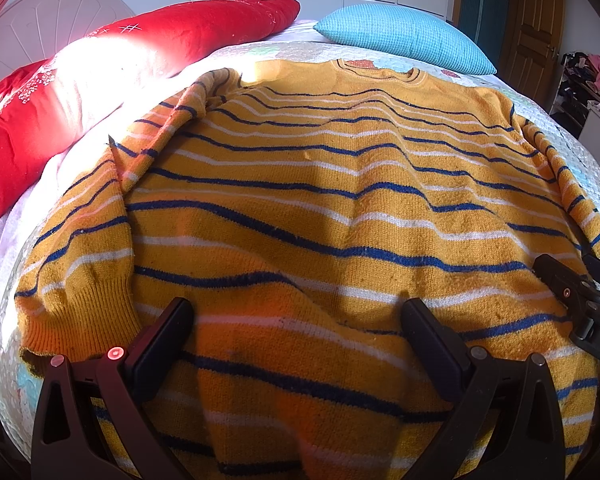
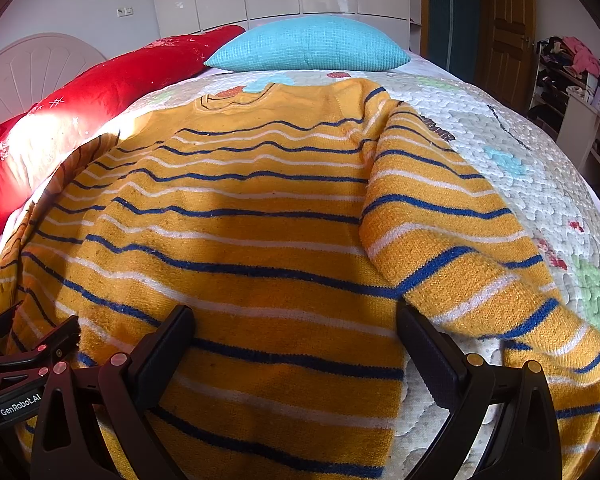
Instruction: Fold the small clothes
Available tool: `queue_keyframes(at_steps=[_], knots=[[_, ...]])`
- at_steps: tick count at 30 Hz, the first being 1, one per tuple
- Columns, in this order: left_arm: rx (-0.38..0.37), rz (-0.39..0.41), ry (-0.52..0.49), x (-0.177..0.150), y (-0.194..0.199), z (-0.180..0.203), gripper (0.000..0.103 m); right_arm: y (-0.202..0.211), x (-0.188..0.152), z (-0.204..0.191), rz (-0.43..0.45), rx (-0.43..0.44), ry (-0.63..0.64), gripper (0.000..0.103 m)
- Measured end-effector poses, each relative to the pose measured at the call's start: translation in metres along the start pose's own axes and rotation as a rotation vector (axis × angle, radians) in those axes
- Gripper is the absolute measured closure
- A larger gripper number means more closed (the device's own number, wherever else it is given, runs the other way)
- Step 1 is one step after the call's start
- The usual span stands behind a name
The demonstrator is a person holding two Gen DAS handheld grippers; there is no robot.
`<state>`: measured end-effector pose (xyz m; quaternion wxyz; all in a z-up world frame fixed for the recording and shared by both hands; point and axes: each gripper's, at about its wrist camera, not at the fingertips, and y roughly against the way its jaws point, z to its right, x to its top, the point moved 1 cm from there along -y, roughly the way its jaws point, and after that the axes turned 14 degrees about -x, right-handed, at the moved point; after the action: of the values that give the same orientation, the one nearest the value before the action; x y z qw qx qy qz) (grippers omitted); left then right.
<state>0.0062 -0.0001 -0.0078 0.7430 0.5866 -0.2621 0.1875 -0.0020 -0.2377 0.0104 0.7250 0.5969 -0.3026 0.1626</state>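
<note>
A yellow knit sweater (image 1: 320,208) with blue and white stripes lies spread flat on the bed, neck at the far end; it also shows in the right wrist view (image 2: 240,220). Its left sleeve (image 1: 88,248) lies along its left side, its right sleeve (image 2: 460,248) along its right side. My left gripper (image 1: 298,320) is open just above the sweater's hem area, holding nothing. My right gripper (image 2: 296,326) is open over the hem near the right sleeve, holding nothing. Each gripper shows at the edge of the other's view: the right gripper (image 1: 580,292), the left gripper (image 2: 28,344).
A white quilted bedspread (image 2: 520,160) covers the bed. A red quilt (image 1: 100,80) lies along the left side and a turquoise pillow (image 1: 404,36) at the far end. A shelf with clutter (image 2: 572,80) and a wooden door (image 2: 508,20) stand at the right.
</note>
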Motion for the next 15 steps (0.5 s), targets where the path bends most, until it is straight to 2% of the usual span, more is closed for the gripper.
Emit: queue_keyframes(at_steps=[15], knots=[[0.000, 0.000, 0.000, 0.0001, 0.0000, -0.0001, 0.000, -0.0005, -0.0004, 0.0012, 0.000, 0.000, -0.001, 0.000]])
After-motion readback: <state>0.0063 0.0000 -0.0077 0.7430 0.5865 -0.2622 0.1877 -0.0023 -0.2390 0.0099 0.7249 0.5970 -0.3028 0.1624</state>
